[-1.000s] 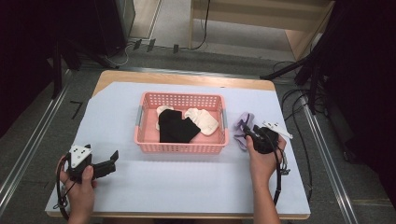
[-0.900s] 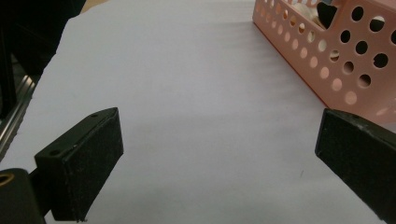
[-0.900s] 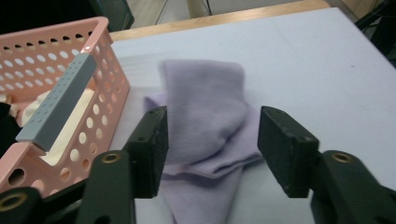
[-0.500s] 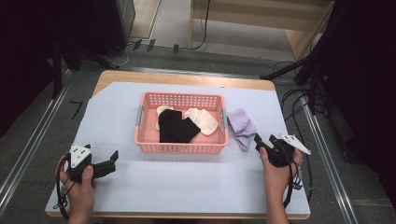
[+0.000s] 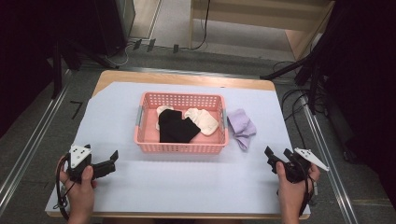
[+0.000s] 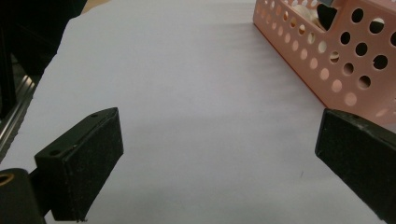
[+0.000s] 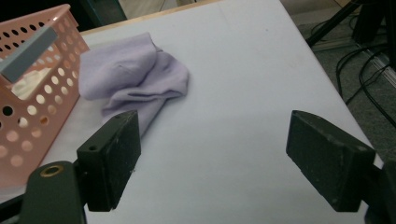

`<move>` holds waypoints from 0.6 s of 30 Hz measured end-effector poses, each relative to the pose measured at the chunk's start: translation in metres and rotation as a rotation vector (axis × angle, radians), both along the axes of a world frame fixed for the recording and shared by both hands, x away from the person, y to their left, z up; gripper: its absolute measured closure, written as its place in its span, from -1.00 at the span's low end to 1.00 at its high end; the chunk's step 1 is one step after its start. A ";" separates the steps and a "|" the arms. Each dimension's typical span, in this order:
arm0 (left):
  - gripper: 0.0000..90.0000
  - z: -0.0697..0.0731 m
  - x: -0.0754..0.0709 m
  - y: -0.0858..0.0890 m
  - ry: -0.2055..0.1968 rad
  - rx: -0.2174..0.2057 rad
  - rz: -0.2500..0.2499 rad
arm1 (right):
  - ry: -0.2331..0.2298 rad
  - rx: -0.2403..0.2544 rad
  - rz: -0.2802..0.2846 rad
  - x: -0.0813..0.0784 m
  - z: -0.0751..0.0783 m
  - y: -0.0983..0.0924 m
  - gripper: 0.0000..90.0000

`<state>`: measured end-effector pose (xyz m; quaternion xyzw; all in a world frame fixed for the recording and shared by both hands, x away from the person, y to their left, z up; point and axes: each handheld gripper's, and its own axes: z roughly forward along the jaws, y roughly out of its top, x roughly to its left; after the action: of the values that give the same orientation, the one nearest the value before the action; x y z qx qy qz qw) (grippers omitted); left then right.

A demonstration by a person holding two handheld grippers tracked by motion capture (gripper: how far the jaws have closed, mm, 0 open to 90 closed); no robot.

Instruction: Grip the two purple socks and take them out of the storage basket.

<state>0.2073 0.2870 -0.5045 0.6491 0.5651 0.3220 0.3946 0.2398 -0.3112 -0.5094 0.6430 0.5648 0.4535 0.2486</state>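
My right jaws (image 5: 279,154) have just been opening and stand spread, empty; my left jaws (image 5: 111,157) are spread too. The lilac sock (image 5: 241,127) lies right of the basket (image 5: 179,147) on the counter (image 5: 187,186). Regrasping its loose folds, I risk pinching only an edge.

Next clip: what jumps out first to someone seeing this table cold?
The pink basket at the table's middle, holding black and cream socks. Just outside its right wall lies a crumpled lilac sock on the pale cover. The right gripper sits near that sock, open and empty; the left gripper waits open at the near left corner.
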 end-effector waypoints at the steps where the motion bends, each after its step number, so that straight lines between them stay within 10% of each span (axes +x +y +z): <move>1: -0.96 0.000 0.000 0.000 0.000 0.000 0.000 | 0.006 -0.004 -0.003 -0.002 -0.001 -0.002 -0.60; 18: -0.96 0.000 0.000 0.000 -0.001 0.002 0.001 | 0.028 -0.054 -0.094 -0.034 -0.015 -0.043 -0.57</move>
<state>0.2073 0.2868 -0.5045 0.6492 0.5647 0.3232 0.3941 0.2055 -0.3544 -0.5249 0.6680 0.5496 0.4171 0.2788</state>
